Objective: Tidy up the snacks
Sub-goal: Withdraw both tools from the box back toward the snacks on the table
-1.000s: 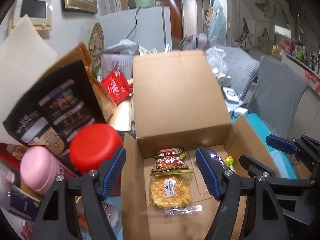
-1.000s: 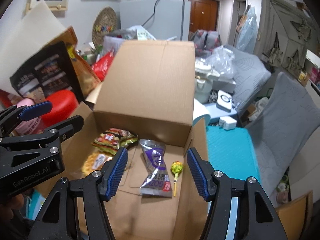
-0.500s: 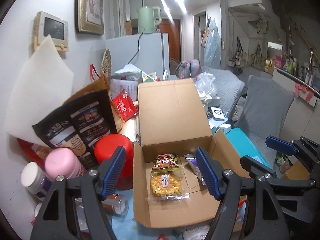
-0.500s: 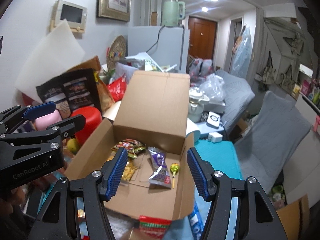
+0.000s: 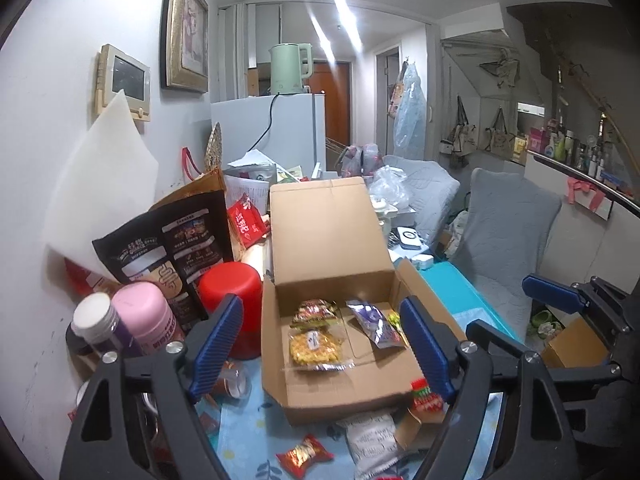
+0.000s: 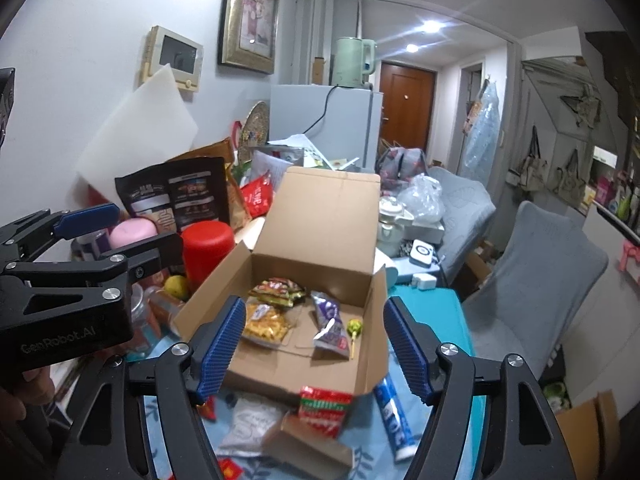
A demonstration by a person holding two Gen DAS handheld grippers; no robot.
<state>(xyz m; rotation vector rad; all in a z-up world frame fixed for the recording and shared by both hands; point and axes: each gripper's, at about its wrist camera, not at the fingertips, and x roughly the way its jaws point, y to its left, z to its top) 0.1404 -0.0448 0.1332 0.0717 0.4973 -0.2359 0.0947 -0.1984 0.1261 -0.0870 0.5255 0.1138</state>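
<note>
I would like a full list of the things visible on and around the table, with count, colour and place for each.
cardboard box: 1, brown, open, table centre
yellow snack bag: 1, in box, left
red-green packet: 1, in box, behind it
purple packet: 1, in box, right
lollipop: 1, yellow-green, beside purple packet
red canister: 1, left of box
pink bottle: 1, far left
red packet: 1, before box
blue tube: 1, table front right
kettle: 1, green, on fridge
left gripper: open, empty
right gripper: open, empty

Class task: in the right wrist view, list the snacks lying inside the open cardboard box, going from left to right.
Yellow snack bag → purple packet → lollipop. The red-and-green packet sits behind the yellow bag, so its place is unclear.
</note>
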